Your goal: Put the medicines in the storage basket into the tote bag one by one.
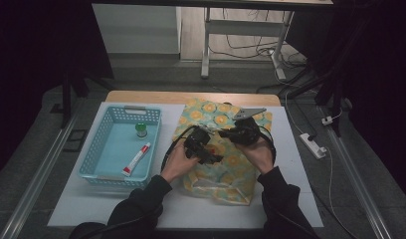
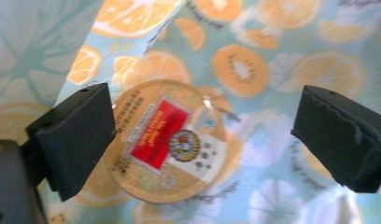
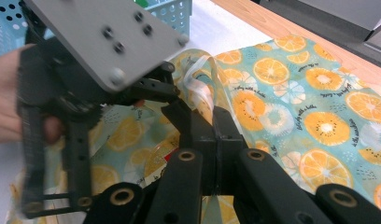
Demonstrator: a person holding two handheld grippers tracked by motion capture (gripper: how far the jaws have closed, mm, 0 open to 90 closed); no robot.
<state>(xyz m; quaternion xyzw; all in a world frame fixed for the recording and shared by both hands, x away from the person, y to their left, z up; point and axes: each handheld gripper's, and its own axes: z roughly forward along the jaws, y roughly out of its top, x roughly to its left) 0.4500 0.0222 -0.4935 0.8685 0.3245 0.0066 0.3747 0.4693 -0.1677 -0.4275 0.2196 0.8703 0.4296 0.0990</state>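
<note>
Black jaws of the right gripper (image 3: 212,133) pinched the fruit-print bag (image 3: 291,93) open while the left gripper (image 2: 202,140), jaws wide and empty, released a round tin (image 2: 167,140) that needed a clean, unhurried withdrawal.

White table (image 1: 300,199): blue basket (image 1: 91,162) left, fruit-print bag (image 1: 233,186) centre.

Dim, underexposed high view: darkness surrounds the white table (image 1: 300,164). The left gripper view is bright but soft, glare glinting off the round tin (image 2: 167,140); the right gripper view blurs near its left edge.
</note>
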